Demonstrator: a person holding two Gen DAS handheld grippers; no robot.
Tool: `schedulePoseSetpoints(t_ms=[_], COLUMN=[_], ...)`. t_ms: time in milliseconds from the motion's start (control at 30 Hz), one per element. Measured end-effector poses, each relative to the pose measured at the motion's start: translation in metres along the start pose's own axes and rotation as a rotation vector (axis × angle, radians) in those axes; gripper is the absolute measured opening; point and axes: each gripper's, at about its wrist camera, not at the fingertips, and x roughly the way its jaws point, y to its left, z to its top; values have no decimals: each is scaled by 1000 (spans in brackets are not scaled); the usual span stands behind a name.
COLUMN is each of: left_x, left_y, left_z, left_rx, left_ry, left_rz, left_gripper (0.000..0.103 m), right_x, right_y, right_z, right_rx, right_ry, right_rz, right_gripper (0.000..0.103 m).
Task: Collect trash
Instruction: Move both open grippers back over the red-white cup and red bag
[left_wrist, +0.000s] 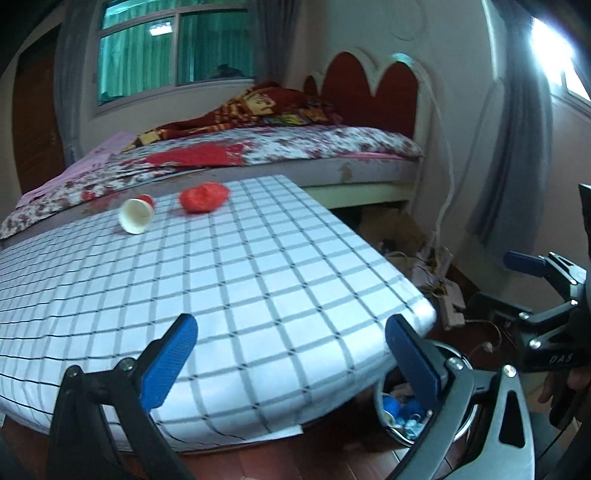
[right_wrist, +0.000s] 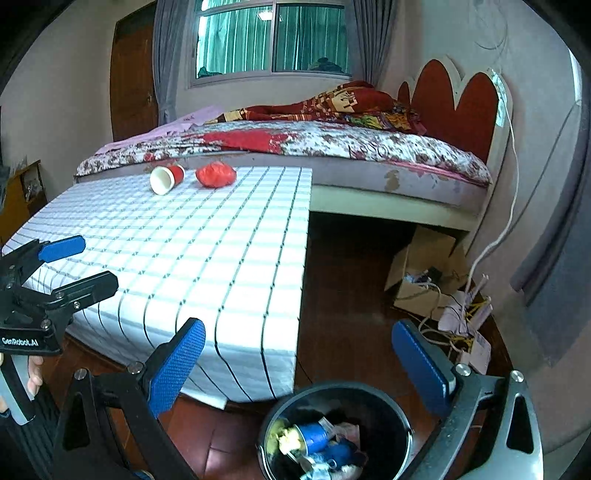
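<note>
Jaws of both grippers are spread wide, with nothing held between the blue pads. The left gripper (left_wrist: 291, 354) is positioned over the near edge of the table (left_wrist: 258, 266), which is covered by a white grid-checked cloth. The right gripper (right_wrist: 299, 363) is held off the table's right side, above the trash bin (right_wrist: 384, 410) standing on the wooden floor just beside the table corner. Blue and pale scraps are seen inside the bin.

Two items are noted at the far end of the table, near the bed (right_wrist: 332, 147): a red paper cup (right_wrist: 167, 178) and a crumpled red wad (right_wrist: 216, 174), lying close together but apart. Between grippers and items only bare cloth is recorded; nothing stands in the way.

The cup is lying on its side. Its long axis runs roughly from the bed toward the near-left, with the white open mouth turned toward the cameras and the base toward the bed. No clear long axis can be assigned to the wad.

A cardboard box (right_wrist: 424, 266) and tangled cables (right_wrist: 465, 314) are observed on the floor by the headboard.
</note>
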Motion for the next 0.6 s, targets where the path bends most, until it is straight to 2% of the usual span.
schedulePoseSetpoints(t_ms=[333,600], left_x=[3,44], left_y=[90,148], left_z=[31,58], left_rx=[-74,-123], left_ry=[4,31], left_rz=[165,243], left_gripper=[102,102], right_x=[48,112], right_y=[39,78], right_z=[60,117], right_rx=[-37,-109], right_ry=[8,26], right_rz=[91,156], right_gripper=[102,102])
